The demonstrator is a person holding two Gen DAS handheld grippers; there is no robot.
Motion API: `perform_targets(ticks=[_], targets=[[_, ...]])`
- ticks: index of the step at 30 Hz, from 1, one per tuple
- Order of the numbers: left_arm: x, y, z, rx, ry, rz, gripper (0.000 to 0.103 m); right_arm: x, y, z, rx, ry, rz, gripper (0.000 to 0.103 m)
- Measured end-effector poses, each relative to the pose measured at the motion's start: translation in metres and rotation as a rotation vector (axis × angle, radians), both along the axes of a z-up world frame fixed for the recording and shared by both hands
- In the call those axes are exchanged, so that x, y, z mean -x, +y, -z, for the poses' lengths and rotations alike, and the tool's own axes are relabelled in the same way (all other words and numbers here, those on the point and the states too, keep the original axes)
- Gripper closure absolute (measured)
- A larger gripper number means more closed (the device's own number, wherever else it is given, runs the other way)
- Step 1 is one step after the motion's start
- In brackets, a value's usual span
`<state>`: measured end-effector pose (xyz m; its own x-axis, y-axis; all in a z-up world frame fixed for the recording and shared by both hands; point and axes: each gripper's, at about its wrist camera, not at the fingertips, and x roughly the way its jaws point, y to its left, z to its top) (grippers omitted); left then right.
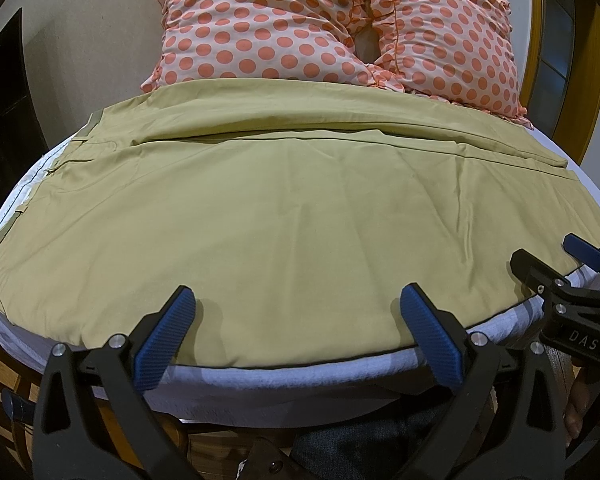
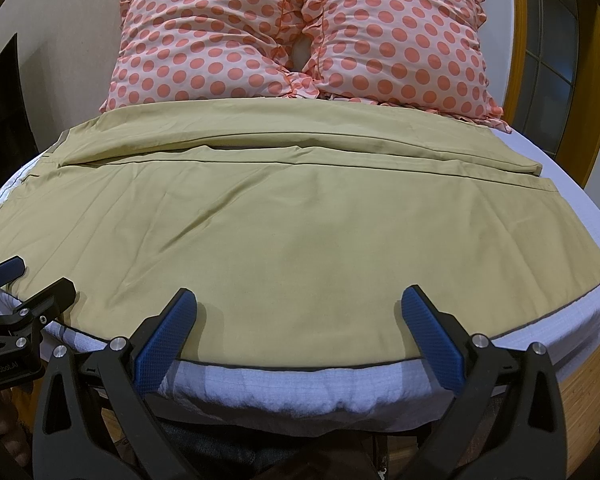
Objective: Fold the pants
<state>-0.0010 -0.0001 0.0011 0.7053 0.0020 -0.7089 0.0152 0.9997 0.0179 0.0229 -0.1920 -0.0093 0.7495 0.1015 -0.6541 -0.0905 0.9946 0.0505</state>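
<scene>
Khaki pants (image 1: 292,208) lie spread flat across the bed, waistband at the left, leg hems at the right; they also fill the right wrist view (image 2: 300,224). The far leg lies alongside the near leg. My left gripper (image 1: 298,300) is open and empty, its blue pads over the near edge of the near leg. My right gripper (image 2: 299,300) is open and empty too, over the same near edge further right. The right gripper also shows at the right edge of the left wrist view (image 1: 560,264). The left gripper shows at the left edge of the right wrist view (image 2: 20,280).
The bed has a white sheet (image 2: 284,384) with its front edge just under both grippers. Two pink polka-dot pillows (image 1: 300,24) (image 2: 300,36) lie behind the pants. A wooden frame (image 2: 520,40) stands at the right, a dark panel (image 1: 4,92) at the left.
</scene>
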Motion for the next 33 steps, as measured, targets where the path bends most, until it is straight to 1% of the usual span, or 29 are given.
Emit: perform_targets(ticks=[10, 12, 13, 17, 18, 20, 21, 22, 25, 27, 28, 29, 31, 32, 33], targets=[[-0.001, 0.000, 0.000, -0.001, 0.009, 0.004, 0.002, -0.001, 0.000, 0.000, 0.001, 0.005, -0.004, 0.001], [-0.002, -0.003, -0.005, -0.001, 0.015, 0.006, 0.002, -0.002, -0.002, -0.001, 0.001, 0.008, -0.012, 0.001], [-0.007, 0.001, -0.002, -0.001, 0.017, 0.008, 0.002, -0.002, -0.003, -0.001, 0.000, 0.007, -0.018, 0.001], [-0.008, 0.000, -0.004, -0.002, 0.027, 0.013, 0.002, -0.003, -0.004, -0.001, 0.000, -0.004, -0.041, 0.001], [-0.009, 0.001, -0.004, 0.001, 0.029, 0.015, 0.002, -0.007, -0.007, -0.002, -0.003, 0.014, -0.067, 0.001], [-0.010, 0.003, -0.008, 0.002, 0.043, 0.014, 0.002, -0.015, -0.014, -0.006, -0.020, 0.046, -0.081, 0.001], [-0.010, 0.004, -0.008, 0.000, 0.044, 0.013, 0.002, -0.028, -0.030, -0.018, -0.044, 0.043, -0.055, 0.001], [-0.012, 0.006, -0.014, -0.019, 0.025, 0.006, 0.002, -0.038, -0.041, -0.028, -0.050, 0.032, -0.023, 0.001], [-0.015, 0.011, -0.031, -0.050, -0.052, -0.014, 0.002, -0.093, -0.086, -0.062, -0.060, 0.015, 0.136, 0.001], [-0.020, 0.013, -0.042, -0.041, -0.088, -0.009, 0.002, -0.150, -0.120, -0.073, -0.087, 0.055, 0.271, 0.002], [-0.022, 0.014, -0.044, -0.036, -0.097, -0.005, 0.002, -0.168, -0.132, -0.073, -0.110, 0.079, 0.313, 0.009], [-0.025, 0.015, -0.047, -0.027, -0.107, 0.003, 0.002, -0.205, -0.152, -0.070, -0.161, 0.133, 0.384, 0.023], [-0.029, 0.016, -0.047, -0.018, -0.118, 0.017, 0.002, -0.252, -0.179, -0.059, -0.228, 0.215, 0.501, 0.036], [-0.032, 0.017, -0.047, -0.017, -0.119, 0.022, 0.002, -0.282, -0.197, -0.049, -0.269, 0.265, 0.584, 0.036], [-0.035, 0.018, -0.047, -0.017, -0.120, 0.025, 0.002, -0.297, -0.206, -0.042, -0.287, 0.286, 0.637, 0.036]])
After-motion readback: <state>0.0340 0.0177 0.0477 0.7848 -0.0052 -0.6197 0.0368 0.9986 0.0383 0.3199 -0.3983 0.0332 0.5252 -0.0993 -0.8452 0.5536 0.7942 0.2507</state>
